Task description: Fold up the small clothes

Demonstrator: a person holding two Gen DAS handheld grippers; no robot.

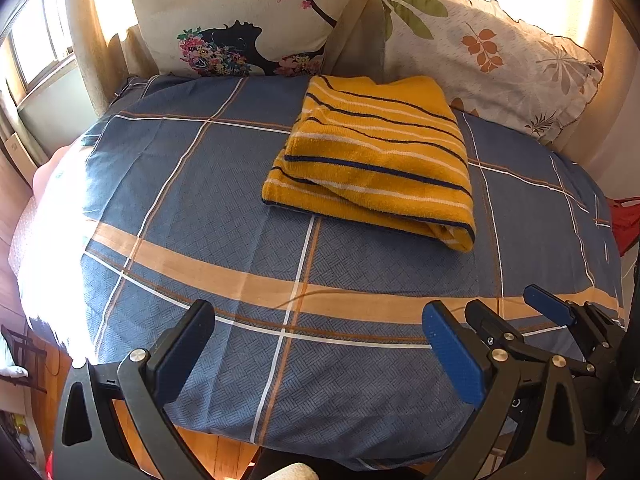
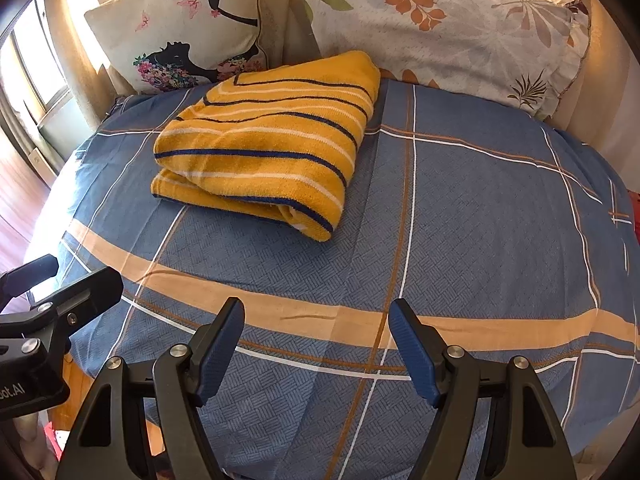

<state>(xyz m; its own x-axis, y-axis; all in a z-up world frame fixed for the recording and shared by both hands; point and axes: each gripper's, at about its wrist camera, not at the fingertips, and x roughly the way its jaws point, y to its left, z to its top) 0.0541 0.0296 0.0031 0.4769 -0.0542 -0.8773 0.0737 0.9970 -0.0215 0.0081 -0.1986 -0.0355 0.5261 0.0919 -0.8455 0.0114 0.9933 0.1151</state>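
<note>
Both claws released over the bed's near edge; folded towel lies toward the far edge.

Left claw (image 1: 320,348): jaws spread wide, nothing between them, blue pads (image 1: 452,352) clear of the cover. Right claw (image 2: 316,344): jaws likewise wide apart, empty, hanging just beside the left one. Neither touches the towel (image 1: 376,156). Towel sits well apart from both claws, beyond them on the bed (image 1: 200,200), close to the pillows (image 1: 492,52) at the far edge, right of centre from the left view, left of centre from the right view. Towel: yellow terry with dark blue and white stripes, folded into a thick, roughly rectangular stack, rolled fold facing the near edge, layers slightly uneven at its near left corner.
</note>
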